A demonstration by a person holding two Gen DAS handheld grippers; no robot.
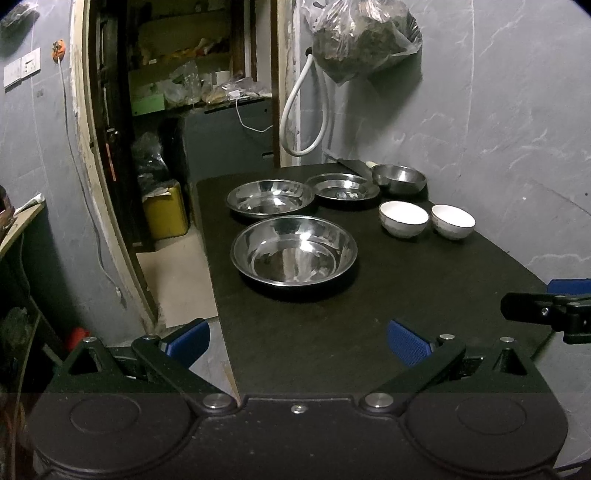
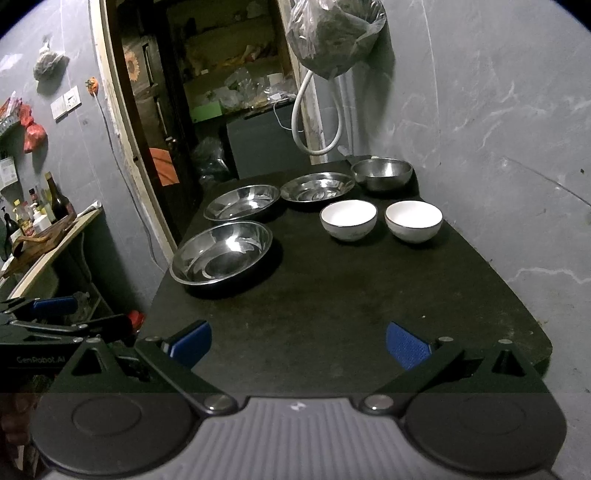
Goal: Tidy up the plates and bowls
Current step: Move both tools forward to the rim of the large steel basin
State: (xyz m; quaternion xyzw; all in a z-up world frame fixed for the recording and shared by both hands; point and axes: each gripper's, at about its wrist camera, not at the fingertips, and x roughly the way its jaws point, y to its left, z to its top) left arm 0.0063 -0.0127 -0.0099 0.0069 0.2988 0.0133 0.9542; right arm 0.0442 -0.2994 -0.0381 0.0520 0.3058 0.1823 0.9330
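On a black table stand three steel plates: a near one, a far left one and a far middle one. A steel bowl sits at the back. Two white bowls stand side by side on the right, also in the right wrist view. My left gripper is open over the table's near left edge, holding nothing. My right gripper is open over the near table, empty.
A grey marble-look wall runs along the table's right side, with a filled plastic bag and a white hose hanging by the back corner. An open doorway with cluttered shelves lies left. A side counter with bottles stands at far left.
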